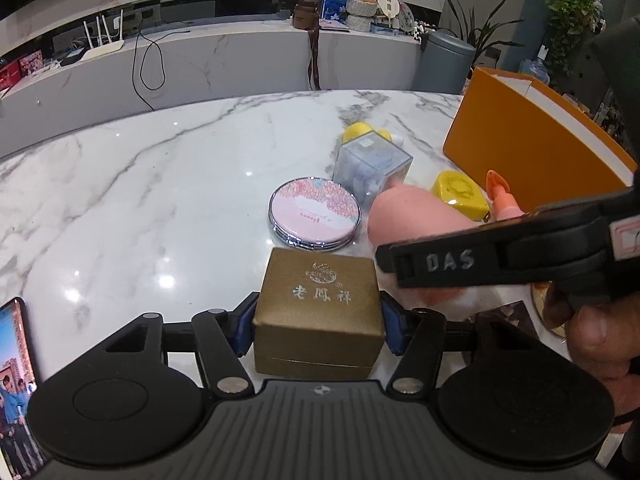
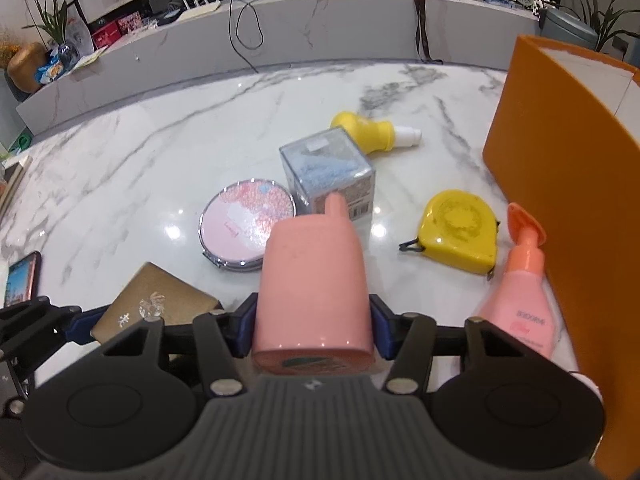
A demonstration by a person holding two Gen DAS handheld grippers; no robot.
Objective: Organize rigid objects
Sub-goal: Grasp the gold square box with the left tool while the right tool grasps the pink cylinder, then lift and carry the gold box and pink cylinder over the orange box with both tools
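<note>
Left hand-held gripper (image 1: 318, 326) clamps the gold box (image 1: 316, 312) stamped 老凤祥. Right hand-held gripper (image 2: 312, 328), marked "DAS", angles down at the desk (image 2: 160, 152), gripping the pink bottle (image 2: 314, 288).

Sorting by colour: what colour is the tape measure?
Yellow; the tape measure shows best in the right wrist view.
</note>
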